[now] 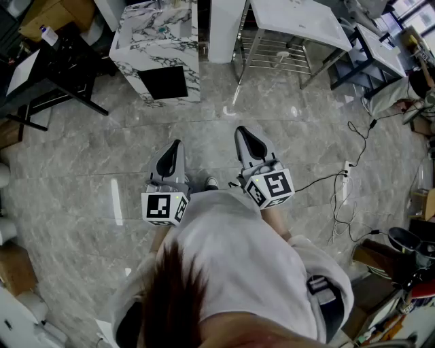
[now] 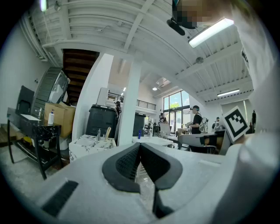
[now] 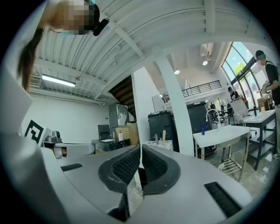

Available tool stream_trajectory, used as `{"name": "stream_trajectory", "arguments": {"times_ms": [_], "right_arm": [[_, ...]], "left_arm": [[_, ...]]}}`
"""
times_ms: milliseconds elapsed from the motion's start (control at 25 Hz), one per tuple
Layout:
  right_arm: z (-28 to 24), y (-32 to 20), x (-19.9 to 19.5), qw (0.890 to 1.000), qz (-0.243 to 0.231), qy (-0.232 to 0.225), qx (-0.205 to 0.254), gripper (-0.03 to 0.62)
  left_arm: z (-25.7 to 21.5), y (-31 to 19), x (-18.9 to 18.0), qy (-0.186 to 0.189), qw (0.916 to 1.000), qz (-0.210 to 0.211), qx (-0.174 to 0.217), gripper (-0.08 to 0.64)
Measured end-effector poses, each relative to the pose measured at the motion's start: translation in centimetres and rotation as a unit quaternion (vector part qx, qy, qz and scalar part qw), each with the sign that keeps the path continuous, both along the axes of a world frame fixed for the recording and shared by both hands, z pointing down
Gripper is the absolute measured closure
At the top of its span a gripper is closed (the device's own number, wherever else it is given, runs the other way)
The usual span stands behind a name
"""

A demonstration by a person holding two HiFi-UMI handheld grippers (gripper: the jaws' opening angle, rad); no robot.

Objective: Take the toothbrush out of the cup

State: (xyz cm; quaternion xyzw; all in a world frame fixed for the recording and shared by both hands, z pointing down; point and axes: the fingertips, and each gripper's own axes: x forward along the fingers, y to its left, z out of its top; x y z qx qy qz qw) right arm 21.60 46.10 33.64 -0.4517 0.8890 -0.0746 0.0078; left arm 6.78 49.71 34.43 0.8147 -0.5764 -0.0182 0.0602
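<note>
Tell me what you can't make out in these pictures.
- The toothbrush and cup: items on the marble counter are too small in every view; the left gripper view shows only a pale stick.
- Person's hands: head view, hidden beneath the left gripper, right gripper and shirt.
- White sink table: head view, cut off by the top edge.

My floor [image 1: 68, 177] was glossy veined stone; my left gripper [image 2: 140, 145] was matt grey plastic, its pads [image 2: 124, 165] rough black.
</note>
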Motion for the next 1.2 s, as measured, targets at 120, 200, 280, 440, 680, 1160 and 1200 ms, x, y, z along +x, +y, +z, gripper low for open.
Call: {"name": "stream_trajectory", "arguments": {"times_ms": [120,200,280,440,680,1160,1200], "right_arm": [[0.0,0.0,0.0,1.0,0.003,0.001,0.008,0.571],[0.1,0.0,-0.1,1.0,0.003,-0.001,0.008,0.57],[0.1,0.0,-0.2,1.0,0.001,-0.002,0.008,0.57],[0.1,0.0,-0.3,1.0,-0.005,-0.001,0.01,0.571],[0.0,-0.2,-0.6,1.0,-0.011,-0.002,0.009,0.57],[0.6,-0.2,-0.4,0.999,-0.029,-0.025,-0.011,0.569],[0.8,-0.1,-0.5,0.999,-0.031,-0.025,-0.016,0.569]], "left_arm": [[0.0,-0.2,0.1,0.0,0.9999,0.009,0.009,0.549],[0.1,-0.2,0.1,-0.001,0.9999,0.009,0.009,0.549],[0.1,-0.2,0.0,-0.002,0.9999,0.007,0.008,0.549],[0.2,-0.1,-0.1,-0.002,1.0,0.004,0.008,0.549],[0.0,-0.2,-0.1,0.0,1.0,0.002,0.004,0.549],[-0.1,0.5,-1.3,0.012,0.9998,-0.01,-0.013,0.549],[0.0,0.6,-1.7,0.013,0.9997,-0.015,-0.015,0.549]]}}
